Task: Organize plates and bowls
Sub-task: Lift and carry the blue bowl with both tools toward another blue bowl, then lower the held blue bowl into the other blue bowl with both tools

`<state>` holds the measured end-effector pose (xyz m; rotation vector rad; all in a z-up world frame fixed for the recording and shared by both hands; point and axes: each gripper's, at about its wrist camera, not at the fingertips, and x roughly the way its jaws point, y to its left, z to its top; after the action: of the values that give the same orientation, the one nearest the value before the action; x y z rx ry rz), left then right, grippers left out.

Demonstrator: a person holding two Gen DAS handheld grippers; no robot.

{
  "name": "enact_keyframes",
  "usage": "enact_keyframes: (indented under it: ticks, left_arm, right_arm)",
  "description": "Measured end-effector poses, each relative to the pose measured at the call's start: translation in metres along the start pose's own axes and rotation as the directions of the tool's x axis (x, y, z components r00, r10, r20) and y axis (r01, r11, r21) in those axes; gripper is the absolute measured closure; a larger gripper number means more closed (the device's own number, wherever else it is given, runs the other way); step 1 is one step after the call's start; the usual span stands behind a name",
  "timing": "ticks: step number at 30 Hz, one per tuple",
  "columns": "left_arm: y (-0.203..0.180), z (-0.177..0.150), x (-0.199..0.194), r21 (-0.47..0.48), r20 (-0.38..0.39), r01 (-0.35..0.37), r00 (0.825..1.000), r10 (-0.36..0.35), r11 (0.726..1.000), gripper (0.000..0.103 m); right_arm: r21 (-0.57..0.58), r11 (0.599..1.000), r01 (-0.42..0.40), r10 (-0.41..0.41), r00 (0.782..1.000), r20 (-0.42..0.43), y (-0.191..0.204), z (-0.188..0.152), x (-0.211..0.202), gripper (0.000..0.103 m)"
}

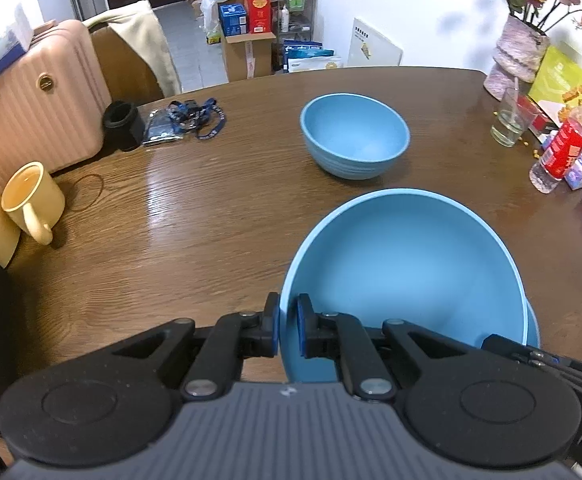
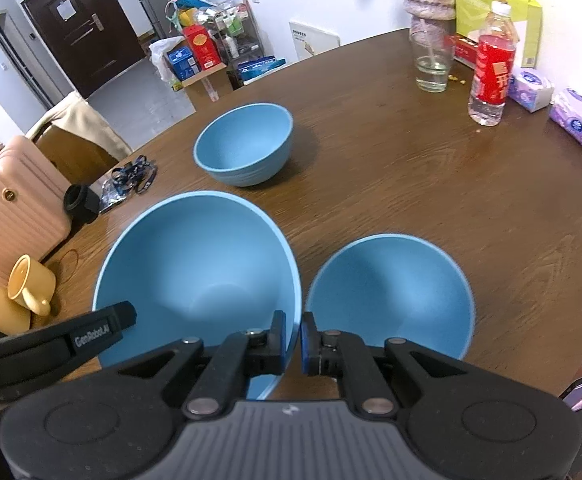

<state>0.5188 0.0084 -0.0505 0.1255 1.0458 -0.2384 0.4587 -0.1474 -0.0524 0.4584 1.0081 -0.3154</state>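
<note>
the left gripper (image 1: 288,330) is clamped on the near rim of the large blue bowl (image 1: 407,272), one pad outside the wall and one inside, and the bowl looks tilted and possibly lifted off the table (image 1: 195,216). the right gripper (image 2: 293,342) also pinches that same bowl's rim (image 2: 297,280) on its other side — its jaws nearly together with the thin wall between them. a second blue bowl (image 2: 387,300) sits just beside it on the right, and a third, the far bowl (image 2: 245,146), rests well apart toward the middle of the table.

the step in hand looks like nesting the held bowl with one of the others. to do it well, keep both pinches firm so the thin rim does not slip, level the bowl before lowering, and centre it over the target's opening rather than its edge — a tilted entry would knock the lower bowl sideways. let go only once it is seated, and steer clear of the yellow mug (image 2: 31,286) at the left edge
</note>
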Motion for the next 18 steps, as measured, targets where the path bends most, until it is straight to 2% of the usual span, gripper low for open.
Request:
enact_keyframes:
  ticks: [18]
  left_arm:
    - [-0.078, -0.004, 0.016, 0.064, -0.034, 0.042, 0.999, -0.040, 0.997, 0.094]
  right_arm:
    - [0.042, 0.998, 0.048, -0.048, 0.999, -0.002, -0.074, 0.013, 0.001, 0.097]
